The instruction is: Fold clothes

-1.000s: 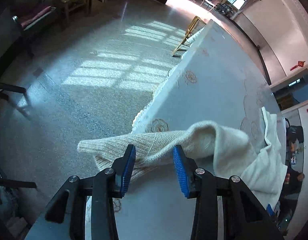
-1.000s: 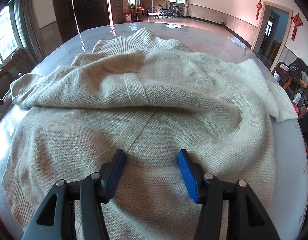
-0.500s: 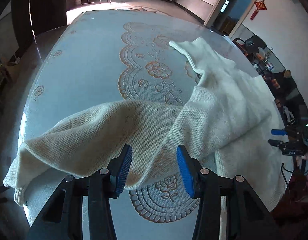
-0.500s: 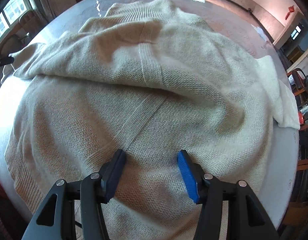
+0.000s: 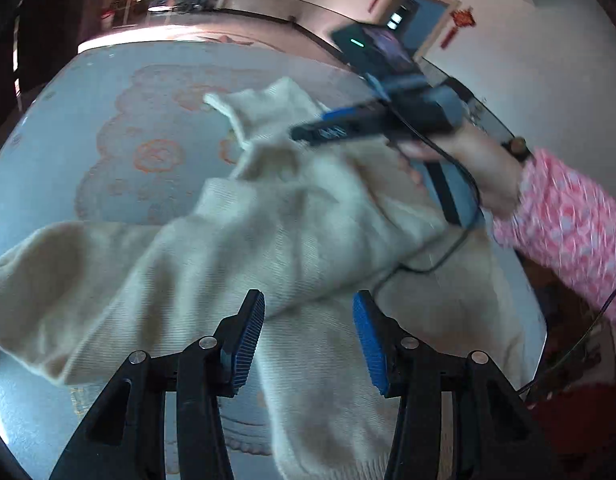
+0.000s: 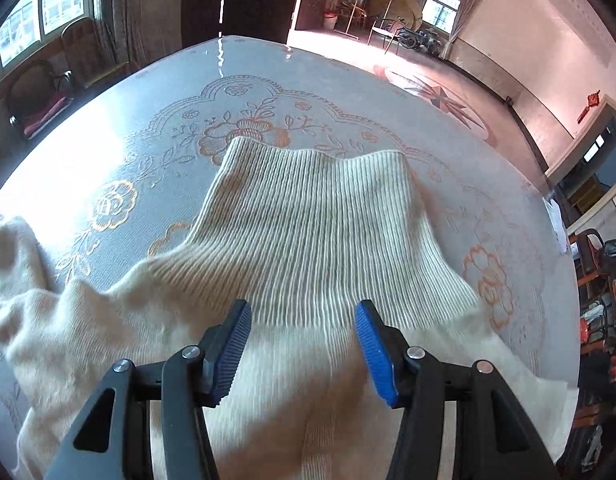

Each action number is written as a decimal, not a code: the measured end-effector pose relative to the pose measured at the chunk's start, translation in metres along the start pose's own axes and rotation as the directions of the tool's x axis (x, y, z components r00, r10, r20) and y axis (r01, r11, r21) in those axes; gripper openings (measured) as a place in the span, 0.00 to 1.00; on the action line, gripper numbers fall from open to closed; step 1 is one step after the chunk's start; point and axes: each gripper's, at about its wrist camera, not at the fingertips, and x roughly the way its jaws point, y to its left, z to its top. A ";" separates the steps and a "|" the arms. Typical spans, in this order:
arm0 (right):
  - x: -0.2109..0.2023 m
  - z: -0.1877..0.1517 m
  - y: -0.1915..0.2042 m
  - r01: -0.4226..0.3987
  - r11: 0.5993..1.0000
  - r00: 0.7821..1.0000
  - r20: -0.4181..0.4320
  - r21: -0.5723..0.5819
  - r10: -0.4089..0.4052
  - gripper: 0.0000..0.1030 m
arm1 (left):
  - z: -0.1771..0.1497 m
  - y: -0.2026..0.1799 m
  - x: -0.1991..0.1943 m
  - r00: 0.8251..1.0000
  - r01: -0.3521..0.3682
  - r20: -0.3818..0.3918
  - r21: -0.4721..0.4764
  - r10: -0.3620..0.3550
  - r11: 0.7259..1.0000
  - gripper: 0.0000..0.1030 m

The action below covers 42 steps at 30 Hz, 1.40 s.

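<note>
A cream knit sweater (image 5: 267, 232) lies spread on a round table with a pale floral cloth (image 5: 127, 128). One sleeve (image 5: 67, 264) is folded across the body toward the left. My left gripper (image 5: 308, 340) is open and empty just above the sweater's lower body. My right gripper (image 6: 303, 344) is open and empty over the shoulders, just below the ribbed turtleneck collar (image 6: 312, 208). The right gripper also shows in the left wrist view (image 5: 328, 130), held by a hand in a pink sleeve over the collar end.
The tablecloth (image 6: 147, 128) stretches beyond the collar to the table's far edge. A black cable (image 5: 448, 256) trails from the right gripper across the sweater. Chairs (image 6: 39, 96) stand by the windows at the left. Furniture and clutter (image 6: 600, 280) stand at the right.
My right gripper has moved forward from the sweater's lower body to the collar. My left gripper has swung right, from the sleeve to the body, and the right hand has come into its view.
</note>
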 end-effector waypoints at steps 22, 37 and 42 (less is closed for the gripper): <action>0.086 0.144 -0.148 0.099 0.943 0.986 0.094 0.316 -0.135 0.66 | -0.078 -0.034 0.009 0.999 -0.041 0.006 -0.092 0.042 0.995 0.52; -0.161 -0.080 -0.104 -0.129 0.963 0.977 0.196 0.237 0.082 0.62 | -0.038 0.042 -0.014 0.984 0.074 0.177 -0.326 -0.016 0.942 0.53; -0.200 -0.212 -0.051 -0.031 0.943 0.999 0.045 0.331 0.017 0.62 | -0.042 0.017 -0.010 0.983 0.133 0.161 -0.279 -0.090 0.951 0.53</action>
